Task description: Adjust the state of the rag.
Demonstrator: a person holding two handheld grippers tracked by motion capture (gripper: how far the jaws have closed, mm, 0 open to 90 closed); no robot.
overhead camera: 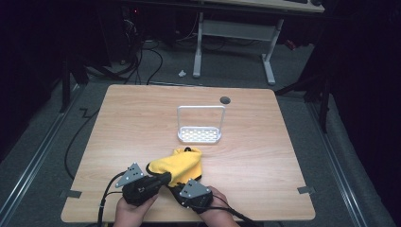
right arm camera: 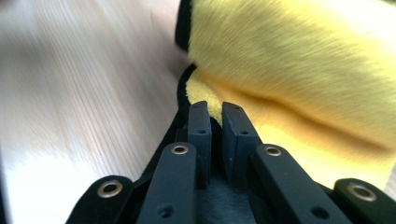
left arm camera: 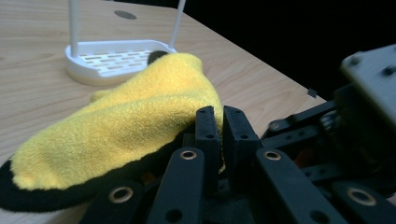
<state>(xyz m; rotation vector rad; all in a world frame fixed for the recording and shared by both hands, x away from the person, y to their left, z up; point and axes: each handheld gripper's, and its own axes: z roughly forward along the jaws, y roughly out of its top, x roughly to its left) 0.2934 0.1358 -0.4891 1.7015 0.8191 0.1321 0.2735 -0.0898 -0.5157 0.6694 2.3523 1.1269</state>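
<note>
A yellow fleece cloth [overhead camera: 182, 163] with a black hem lies bunched near the table's front edge. My left gripper [overhead camera: 165, 178] is at its near left side, jaws pressed together on the cloth's edge. In the left gripper view the left gripper [left arm camera: 218, 114] pinches a fold of the cloth [left arm camera: 140, 116], with yellow fabric showing between the pads. My right gripper [overhead camera: 176, 189] sits just right of it at the cloth's near edge. In the right gripper view the right gripper [right arm camera: 214, 109] is shut on the black-trimmed edge of the cloth [right arm camera: 289, 60].
A white slotted rack [overhead camera: 199, 135] with a tall wire loop stands behind the cloth at mid-table, seen also as the rack [left arm camera: 112, 58] in the left gripper view. A dark round hole [overhead camera: 225, 100] is in the wooden table [overhead camera: 142, 118] farther back. A desk frame stands on the floor beyond.
</note>
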